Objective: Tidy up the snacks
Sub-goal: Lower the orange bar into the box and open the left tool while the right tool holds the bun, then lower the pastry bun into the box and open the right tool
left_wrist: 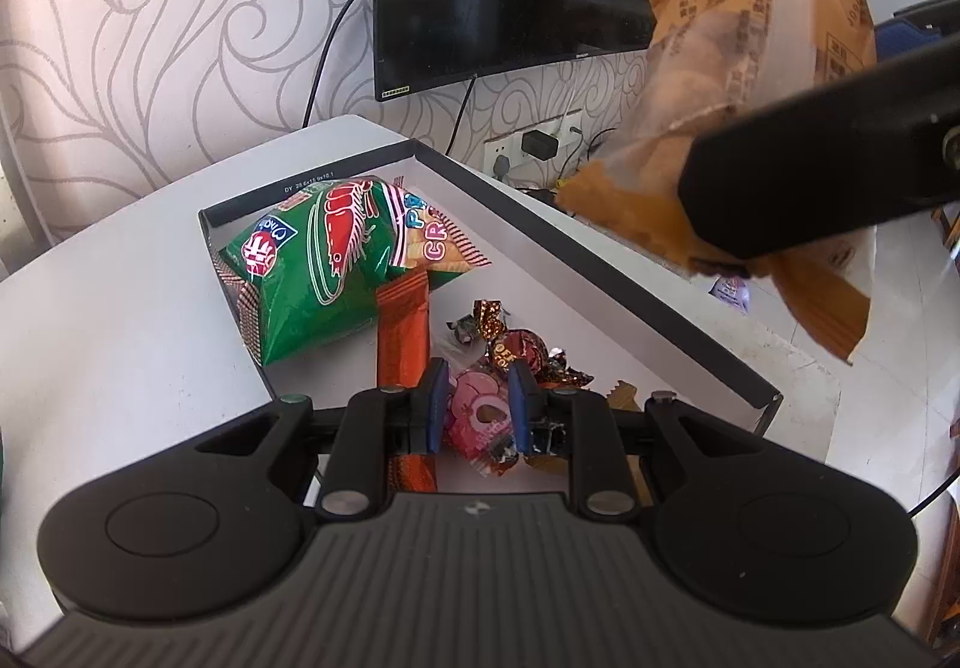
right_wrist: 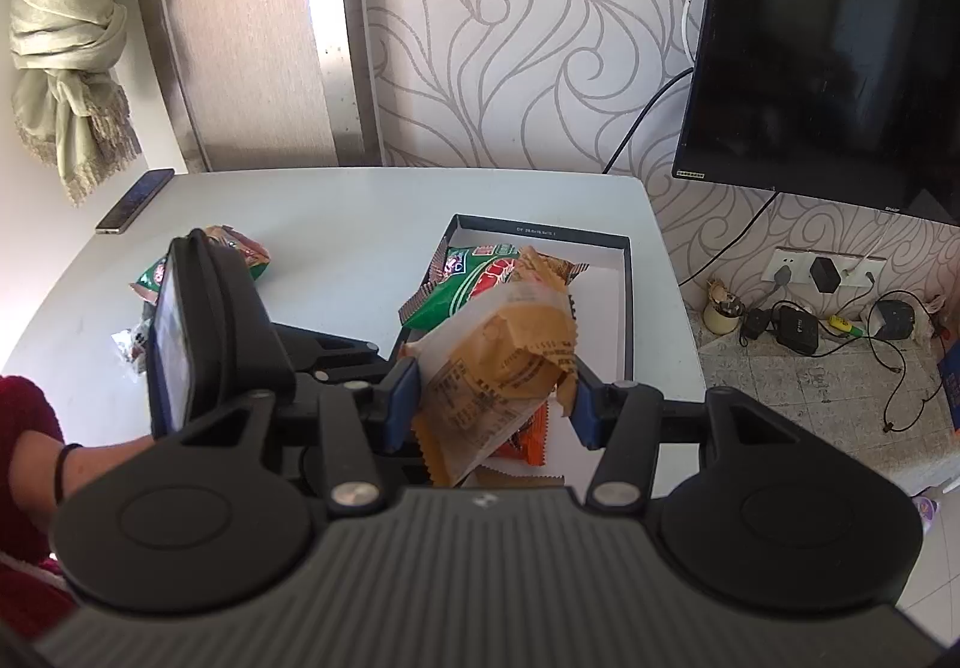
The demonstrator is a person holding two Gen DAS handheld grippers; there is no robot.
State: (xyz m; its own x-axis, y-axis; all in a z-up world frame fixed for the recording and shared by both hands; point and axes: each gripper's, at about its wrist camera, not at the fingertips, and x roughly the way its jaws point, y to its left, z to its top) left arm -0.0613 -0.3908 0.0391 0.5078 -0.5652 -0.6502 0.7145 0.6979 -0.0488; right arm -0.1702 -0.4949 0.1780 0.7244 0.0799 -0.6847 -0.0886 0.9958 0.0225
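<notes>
Pink candy wrapper (left_wrist: 480,422) is sitting pinched between my left jaws (left_wrist: 478,405), which are closing as tight as they go around it, low over the near end of the black-rimmed box (left_wrist: 600,242). Blue pads (left_wrist: 436,404) are pressing it from both sides. Just past them, foil-wrapped chocolates (left_wrist: 522,353) are lying on the box's white floor, an orange sachet (left_wrist: 403,335) is lying beside them, and a green prawn cracker bag (left_wrist: 324,272) is filling the far corner, partly propped on the rim.

My right jaws (right_wrist: 491,407) are standing about half open and gripping a tan bread packet (right_wrist: 498,374), holding it in the air above the box; the packet is crumpled and tilted. In the left view that same packet (left_wrist: 738,68) is hanging high at the right, with the black right gripper across it.

Box is resting on the white counter (right_wrist: 336,224), near its right edge. Second green snack bag (right_wrist: 240,254) is lying on the counter well to the left of the box, partly hidden behind the left gripper's body. Phone (right_wrist: 135,200) is lying at the counter's far left corner. Forearm with a red sleeve (right_wrist: 24,416) is showing at the lower left.
</notes>
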